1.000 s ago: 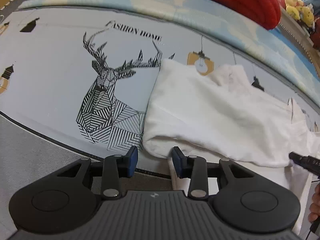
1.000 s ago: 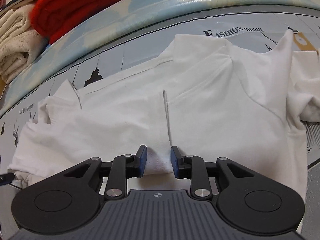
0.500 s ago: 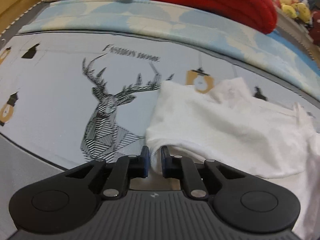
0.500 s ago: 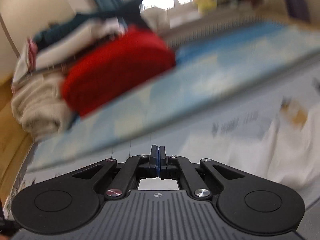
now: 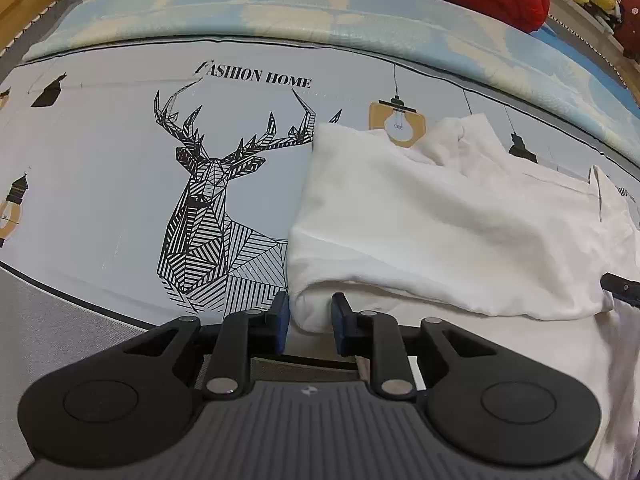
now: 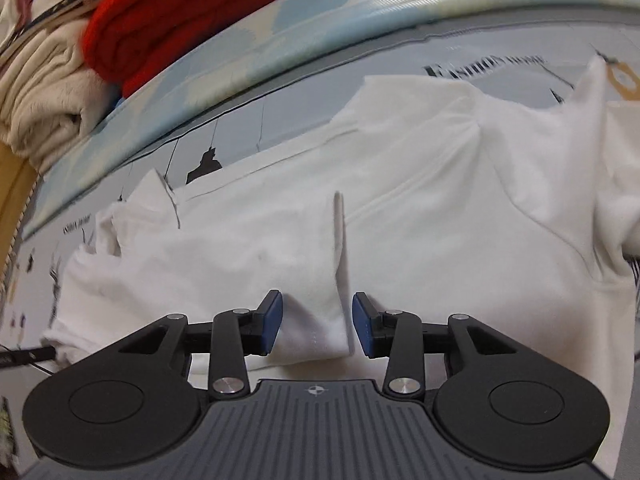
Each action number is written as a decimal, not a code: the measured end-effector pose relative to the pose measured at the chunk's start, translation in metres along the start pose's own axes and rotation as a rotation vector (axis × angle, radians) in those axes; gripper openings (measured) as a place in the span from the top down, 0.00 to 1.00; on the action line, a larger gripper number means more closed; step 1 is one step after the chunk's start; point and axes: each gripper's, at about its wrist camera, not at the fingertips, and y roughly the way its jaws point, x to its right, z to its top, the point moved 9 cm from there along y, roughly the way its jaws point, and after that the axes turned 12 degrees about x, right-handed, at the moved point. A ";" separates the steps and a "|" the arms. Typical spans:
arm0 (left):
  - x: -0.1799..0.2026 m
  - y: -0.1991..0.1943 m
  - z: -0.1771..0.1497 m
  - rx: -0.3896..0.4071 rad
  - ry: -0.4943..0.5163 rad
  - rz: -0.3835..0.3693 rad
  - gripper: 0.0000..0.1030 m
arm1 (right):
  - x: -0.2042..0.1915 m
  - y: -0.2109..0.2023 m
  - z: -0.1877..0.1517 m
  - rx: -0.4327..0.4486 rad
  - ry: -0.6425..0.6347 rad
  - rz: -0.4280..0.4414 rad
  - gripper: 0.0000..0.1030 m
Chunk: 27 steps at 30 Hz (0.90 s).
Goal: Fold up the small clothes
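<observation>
A: What have I got on the left?

B: My left gripper (image 5: 307, 322) is spread apart, its blue pads either side of a rolled corner of the white garment (image 5: 440, 232) — the cloth sits between the fingers, but I see no squeeze on it. Off to that gripper's left lies the deer print (image 5: 216, 216) on the grey bedspread (image 5: 100, 168), bare of clothing.

A: And the garment itself?

B: Plain white, soft, rumpled, with one layer folded over another. From the left gripper it stretches away to the right, long axis running across the bed; its folded edge lies straight ahead of the fingers.

A: The right side?

B: My right gripper (image 6: 318, 326) is released too, fingers wide. A hemmed fold of the white garment (image 6: 400, 200) lies between them, closer to the left pad. A raised crease runs straight ahead from that fold.

A: Any containers?

B: I can't make out any. Beyond the right gripper, to its left, there's a red blanket (image 6: 192, 12) stacked beside a cream one (image 6: 44, 92).
</observation>
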 end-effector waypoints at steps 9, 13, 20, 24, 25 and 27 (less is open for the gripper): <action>0.004 0.001 0.004 0.001 0.017 0.005 0.75 | -0.019 -0.051 0.061 0.214 0.032 0.076 0.95; 0.016 -0.009 0.007 0.007 0.053 -0.052 0.66 | -0.004 -0.096 0.098 0.362 0.042 0.012 0.95; 0.050 -0.028 0.015 0.026 0.058 -0.240 0.64 | 0.085 -0.053 0.054 0.134 0.112 -0.327 0.95; 0.060 -0.027 0.022 0.077 0.054 -0.235 0.64 | 0.087 -0.050 0.055 0.147 0.075 -0.363 0.95; 0.062 -0.024 0.022 0.083 0.060 -0.220 0.64 | 0.087 -0.049 0.055 0.144 0.066 -0.384 0.95; 0.063 -0.018 0.023 0.085 0.051 -0.198 0.65 | 0.091 -0.052 0.054 0.134 0.054 -0.433 0.95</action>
